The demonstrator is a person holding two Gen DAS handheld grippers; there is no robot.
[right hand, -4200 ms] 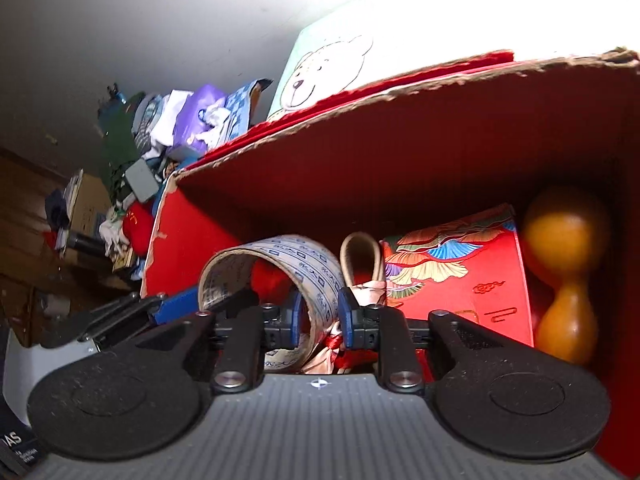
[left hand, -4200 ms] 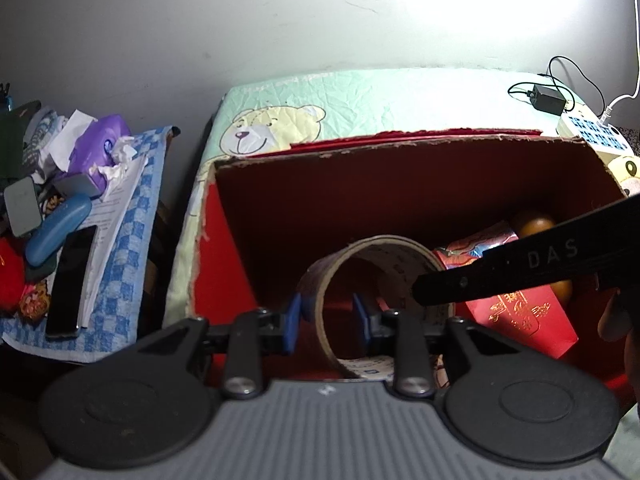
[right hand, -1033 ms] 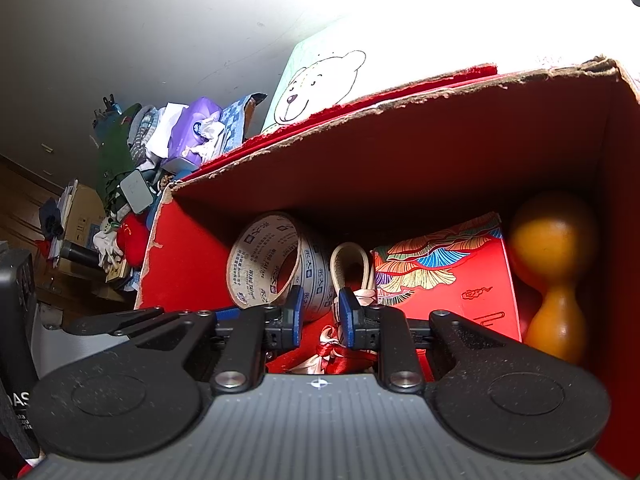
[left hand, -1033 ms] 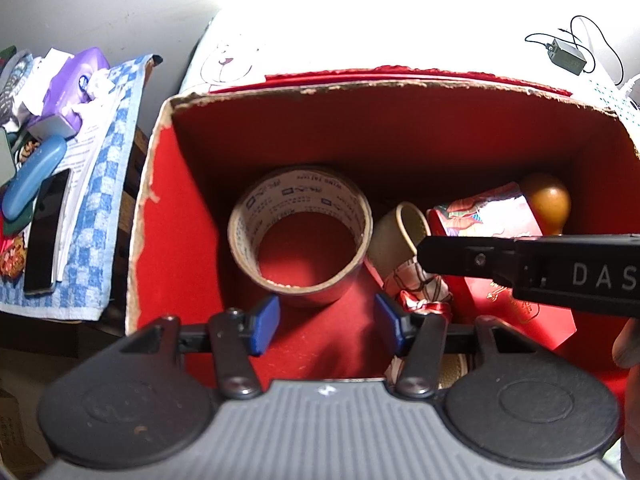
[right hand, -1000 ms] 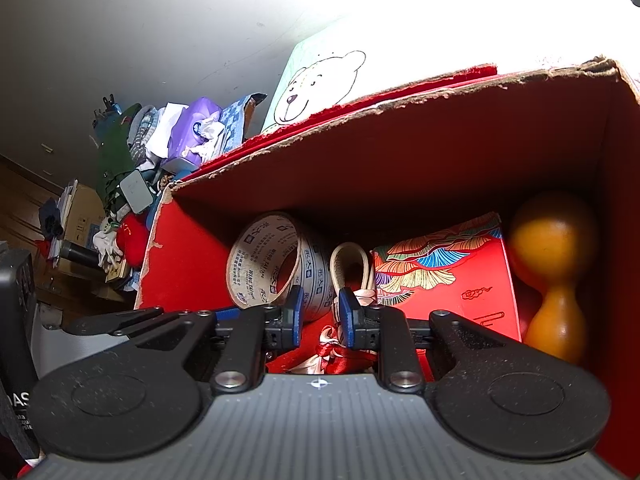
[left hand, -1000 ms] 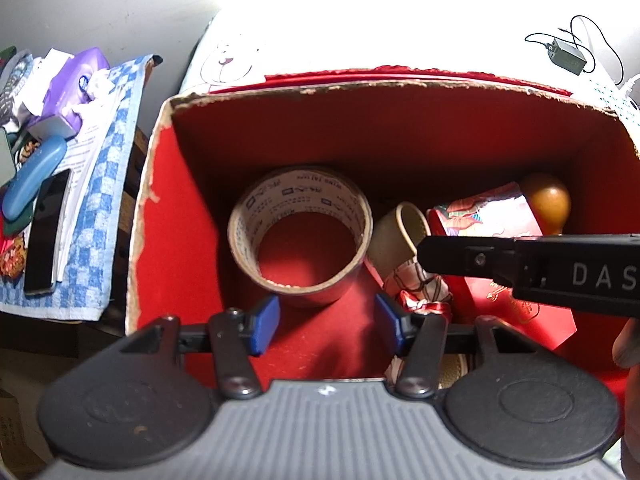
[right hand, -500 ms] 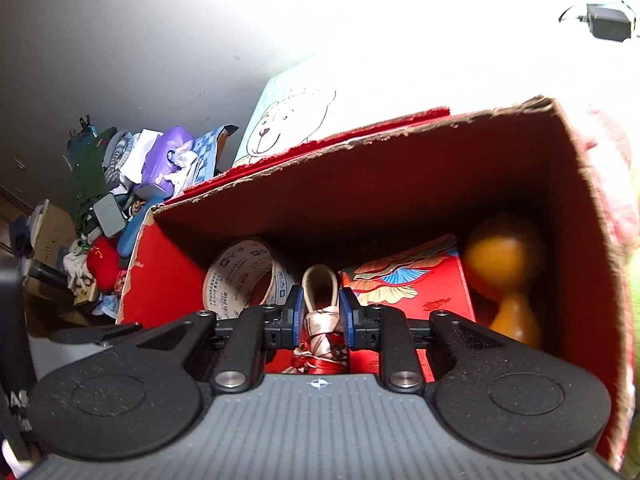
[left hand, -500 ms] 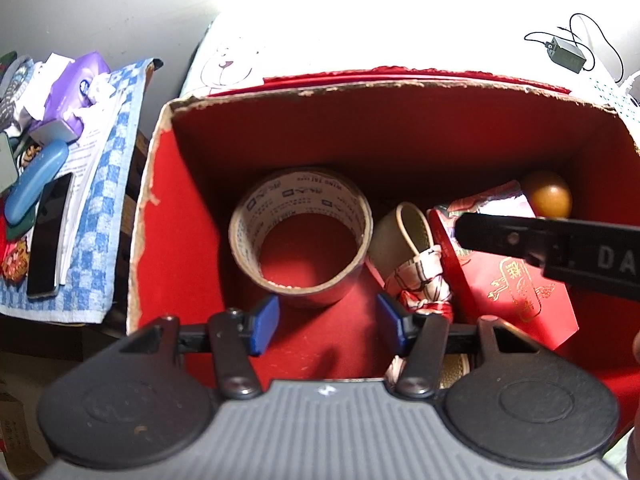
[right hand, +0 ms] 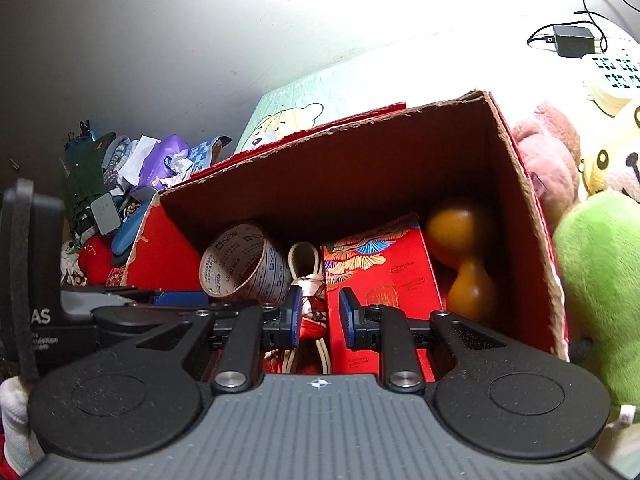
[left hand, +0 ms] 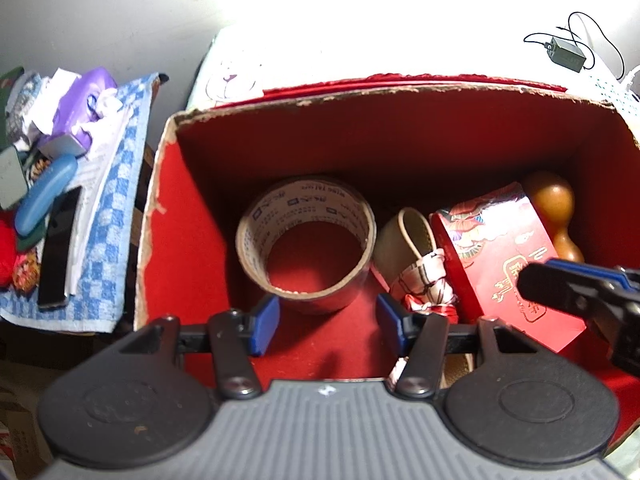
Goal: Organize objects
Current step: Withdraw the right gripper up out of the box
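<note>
A red cardboard box holds a roll of printed tape lying flat, a tan loop tied with patterned cloth, a red printed packet and an orange gourd. My left gripper is open and empty just above the tape roll's near side. My right gripper is open a little and empty, above the box's near edge between the cloth loop and the packet; it shows in the left wrist view.
A blue checked cloth left of the box carries a blue case, a black phone and a purple tissue pack. Plush toys crowd the box's right side. A charger lies behind.
Both grippers have pulled back and up from the box. The right gripper has opened slightly and moved right. The tape roll, released earlier, lies still.
</note>
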